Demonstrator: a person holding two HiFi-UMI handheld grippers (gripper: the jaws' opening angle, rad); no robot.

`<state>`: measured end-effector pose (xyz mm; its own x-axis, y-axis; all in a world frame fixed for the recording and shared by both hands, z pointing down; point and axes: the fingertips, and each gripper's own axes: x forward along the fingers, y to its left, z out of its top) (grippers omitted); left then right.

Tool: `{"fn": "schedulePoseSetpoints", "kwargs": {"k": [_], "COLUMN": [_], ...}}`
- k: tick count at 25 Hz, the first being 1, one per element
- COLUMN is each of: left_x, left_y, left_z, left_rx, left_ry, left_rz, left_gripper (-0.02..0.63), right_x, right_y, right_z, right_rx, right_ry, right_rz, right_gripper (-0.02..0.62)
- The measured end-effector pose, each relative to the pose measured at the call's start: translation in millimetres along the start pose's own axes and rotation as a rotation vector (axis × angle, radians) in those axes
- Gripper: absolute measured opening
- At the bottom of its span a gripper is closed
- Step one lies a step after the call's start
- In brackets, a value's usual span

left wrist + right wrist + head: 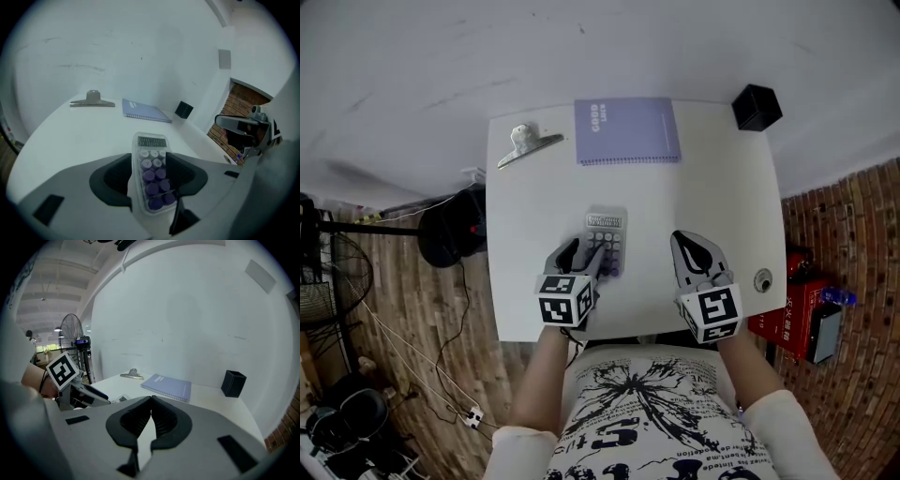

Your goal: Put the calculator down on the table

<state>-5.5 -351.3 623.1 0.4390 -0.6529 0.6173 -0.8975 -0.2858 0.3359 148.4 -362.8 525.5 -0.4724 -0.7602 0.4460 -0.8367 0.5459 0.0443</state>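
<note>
A pale calculator (605, 239) with purple keys lies flat on the white table (722, 187), near its front middle. My left gripper (584, 256) straddles the calculator's near end. In the left gripper view the calculator (151, 174) sits between the two dark pads with the jaws spread wide, display pointing away from me. My left gripper (150, 164) is open. To the right, my right gripper (682, 240) hovers over bare table with its jaws together. In its own view the right gripper (151, 400) is shut with nothing between the pads.
A purple spiral notebook (627, 131) lies at the table's far middle, a metal bulldog clip (525, 142) at the far left, a black cube holder (757, 106) at the far right corner. A round grommet (762, 279) sits near the right edge. Cables and a red box are on the floor.
</note>
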Motion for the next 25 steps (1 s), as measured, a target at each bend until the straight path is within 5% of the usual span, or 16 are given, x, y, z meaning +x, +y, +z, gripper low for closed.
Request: {"fn": "schedulePoseSetpoints", "kwargs": {"k": [6,17,25], "left_x": [-43.8,-146.4,-187.3], "left_y": [-14.5,-74.6,-107.0], "left_z": [43.8,120.6,142.2], "left_rx": [0.092,0.297,0.422], "left_ry": [-0.138,-0.403,-0.510], "left_rz": [0.043,0.003,-0.045], "left_gripper": [0.217,0.025,0.014], "right_x": [-20.2,-70.3,-95.4], "right_y": [4.1,6.3,9.5], "right_z": [18.3,80.1,108.4], "right_rx": [-0.018,-0.087,-0.135], "right_ry": [-0.053,-0.247,-0.334], "right_rz": [0.017,0.013,0.021], "right_gripper": [0.015,0.014,0.014]}}
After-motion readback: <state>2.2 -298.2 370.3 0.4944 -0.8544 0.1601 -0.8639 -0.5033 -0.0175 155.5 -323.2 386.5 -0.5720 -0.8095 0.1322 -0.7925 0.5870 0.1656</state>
